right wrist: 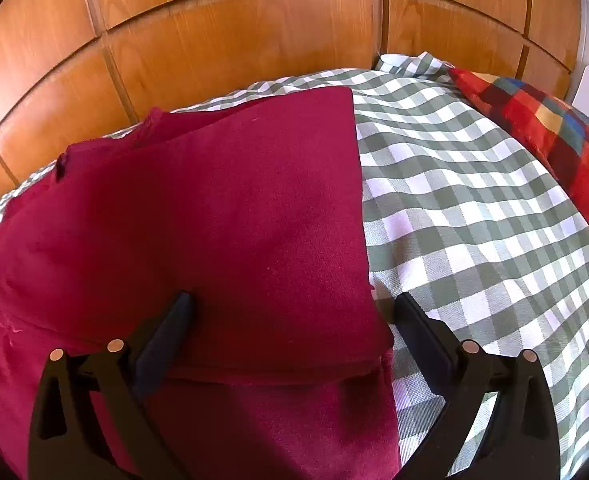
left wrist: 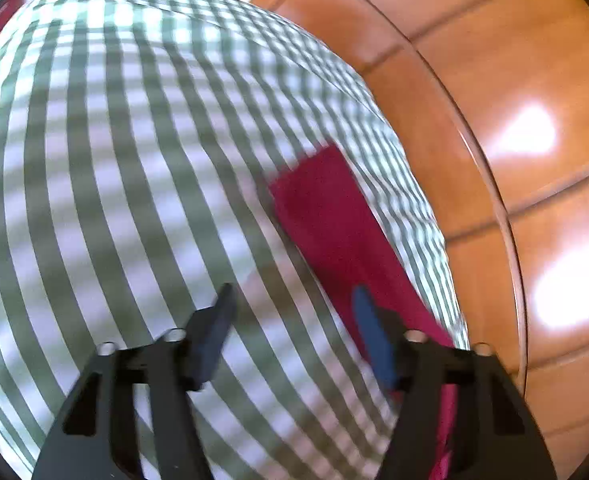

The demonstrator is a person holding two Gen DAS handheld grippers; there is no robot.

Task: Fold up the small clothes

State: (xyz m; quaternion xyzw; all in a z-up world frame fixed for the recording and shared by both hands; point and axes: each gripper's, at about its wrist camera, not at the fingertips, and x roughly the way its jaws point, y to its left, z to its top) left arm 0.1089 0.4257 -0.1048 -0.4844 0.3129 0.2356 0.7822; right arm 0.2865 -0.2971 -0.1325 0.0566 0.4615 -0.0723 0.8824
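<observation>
A dark red garment (right wrist: 214,208) lies partly folded on a green and white checked bedspread (right wrist: 474,220), with one layer turned over the other. My right gripper (right wrist: 293,297) stands wide open just above the garment's right-hand folded edge. Its left finger is over the red cloth and its right finger over the bedspread, and neither pad presses on anything. In the blurred left wrist view, my left gripper (left wrist: 294,292) is open over the checked bedspread (left wrist: 114,160) with nothing between its fingers. A strip of the red garment (left wrist: 326,216) lies under its right finger.
Glossy wooden panels (right wrist: 234,40) rise right behind the bed's far edge and appear again as wooden panels (left wrist: 514,80) on the right of the left wrist view. A cushion (right wrist: 554,140) in red, yellow and blue checks lies at the bed's far right.
</observation>
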